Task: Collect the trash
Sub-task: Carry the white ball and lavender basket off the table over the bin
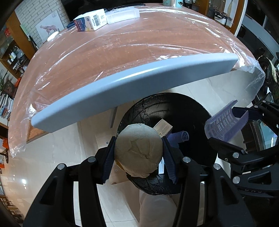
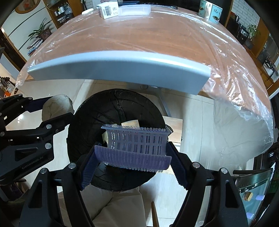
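Note:
My left gripper (image 1: pixel 139 153) is shut on a crumpled ball of white paper (image 1: pixel 138 150), held over the near rim of a round bin lined with a black bag (image 1: pixel 195 111). My right gripper (image 2: pixel 134 157) is shut on a purple plastic hair roller (image 2: pixel 136 146), split open and held crosswise above the same bin (image 2: pixel 83 125). Inside the bin lie a small white carton (image 1: pixel 163 127) and another purple roller (image 1: pixel 181 137). From the right wrist view the left gripper (image 2: pixel 43 111) with the paper ball (image 2: pixel 57 104) shows at the left; the right gripper (image 1: pixel 228 122) shows at the right of the left wrist view.
A wooden table under clear plastic sheet (image 1: pixel 122 43) with a grey front edge (image 1: pixel 132 87) overhangs the bin. At its far end stand a white box (image 1: pixel 90 20) and a clear plastic case (image 1: pixel 122 14); a mug (image 2: pixel 210 11) at the right. Pale tiled floor (image 2: pixel 200 113) surrounds the bin. A person's light trouser leg (image 2: pixel 111 206) is below.

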